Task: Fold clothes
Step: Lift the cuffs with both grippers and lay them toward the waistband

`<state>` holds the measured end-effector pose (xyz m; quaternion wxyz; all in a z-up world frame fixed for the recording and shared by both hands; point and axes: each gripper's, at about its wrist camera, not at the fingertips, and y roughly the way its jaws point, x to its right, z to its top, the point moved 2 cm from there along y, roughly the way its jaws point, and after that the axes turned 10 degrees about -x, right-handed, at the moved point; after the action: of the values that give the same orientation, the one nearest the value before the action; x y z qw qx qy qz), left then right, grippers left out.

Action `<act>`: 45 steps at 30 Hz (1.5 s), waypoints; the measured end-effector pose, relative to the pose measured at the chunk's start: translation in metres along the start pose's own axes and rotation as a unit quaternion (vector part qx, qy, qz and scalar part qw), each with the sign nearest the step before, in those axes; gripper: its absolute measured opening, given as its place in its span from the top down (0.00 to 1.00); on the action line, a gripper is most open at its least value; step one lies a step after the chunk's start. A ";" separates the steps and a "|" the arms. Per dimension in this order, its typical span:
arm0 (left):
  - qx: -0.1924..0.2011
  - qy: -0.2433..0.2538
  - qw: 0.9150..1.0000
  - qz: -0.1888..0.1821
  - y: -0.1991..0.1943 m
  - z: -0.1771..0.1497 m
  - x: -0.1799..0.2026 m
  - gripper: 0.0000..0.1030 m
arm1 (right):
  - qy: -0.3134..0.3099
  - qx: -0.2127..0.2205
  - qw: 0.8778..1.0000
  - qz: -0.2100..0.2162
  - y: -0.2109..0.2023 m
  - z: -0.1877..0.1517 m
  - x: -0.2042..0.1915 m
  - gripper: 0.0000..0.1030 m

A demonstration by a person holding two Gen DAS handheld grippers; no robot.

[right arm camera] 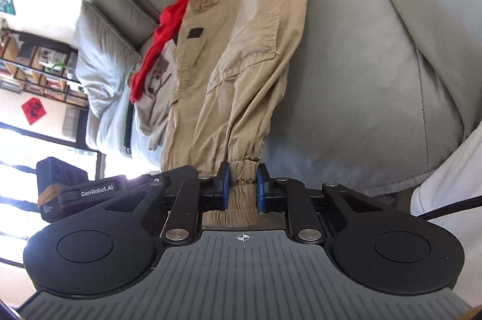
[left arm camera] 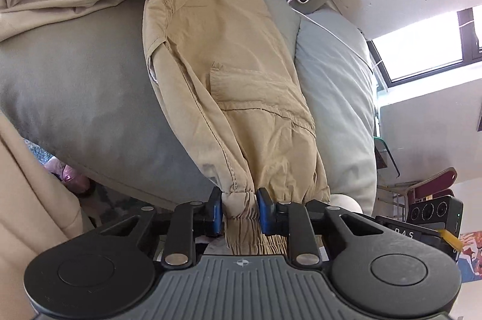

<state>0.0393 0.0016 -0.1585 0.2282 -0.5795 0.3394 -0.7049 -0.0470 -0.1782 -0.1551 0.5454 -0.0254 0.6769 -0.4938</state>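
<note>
Khaki trousers [left arm camera: 229,73] lie on grey sofa [left arm camera: 75,79], cuffs clamped by both hand-held grippers.

Each of the two tongs, the left tongs [left arm camera: 240,210] and the right tongs [right arm camera: 242,187], has a grey ribbed plate with a small crosshair mark, flanked by two round black discs. Black linkage arms with silver rivets run forward to blue pads [left arm camera: 263,210]. Seen from the right wrist, the other unit carries a white "GenRobot.AI" label [right arm camera: 96,193] on black housing.
</note>
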 end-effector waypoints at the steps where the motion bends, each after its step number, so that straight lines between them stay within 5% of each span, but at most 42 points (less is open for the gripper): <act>1: -0.002 -0.005 1.000 0.000 -0.001 -0.004 0.001 0.79 | 0.001 -0.003 1.000 0.000 -0.006 -0.003 -0.005 0.83; 13: -0.034 -0.087 0.996 0.013 0.007 0.006 -0.002 0.80 | 0.109 -0.011 0.994 0.010 -0.017 -0.013 0.006 0.82; 17: -0.028 -0.076 0.996 0.023 0.001 0.006 0.006 0.80 | 0.130 -0.025 0.991 -0.009 -0.008 -0.006 0.008 0.82; 25: 0.018 -0.029 0.999 0.029 -0.029 0.042 0.041 0.79 | 0.117 -0.001 0.993 0.023 -0.031 0.014 -0.014 0.82; 31: 0.053 0.025 0.994 0.092 -0.034 0.090 0.068 0.73 | 0.094 0.027 0.995 0.028 -0.039 0.058 -0.038 0.82; 34: 0.081 0.067 0.982 0.157 -0.026 0.128 0.086 0.56 | 0.078 0.049 0.996 0.016 -0.037 0.089 -0.051 0.81; 36: 0.124 0.098 0.957 0.243 -0.025 0.148 0.097 0.41 | 0.063 0.074 0.995 -0.002 -0.031 0.114 -0.058 0.74; 38: 0.169 0.122 0.925 0.319 -0.029 0.161 0.110 0.41 | 0.037 0.102 0.994 -0.032 -0.025 0.144 -0.066 0.60; 39: 0.187 0.136 0.914 0.334 -0.034 0.162 0.117 0.39 | 0.026 0.113 0.992 -0.046 -0.026 0.156 -0.071 0.56; 42: 0.218 0.188 0.906 0.312 -0.052 0.153 0.131 0.26 | -0.005 0.142 0.987 -0.074 -0.036 0.176 -0.089 0.56; 45: 0.223 0.229 0.892 0.320 -0.056 0.136 0.136 0.26 | -0.043 0.164 0.982 -0.083 -0.057 0.171 -0.105 0.50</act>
<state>0.1456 -0.0875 -0.0141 0.4808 -0.1955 0.3832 -0.7640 0.0975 -0.2568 -0.0259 0.5279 -0.0125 0.5584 -0.6398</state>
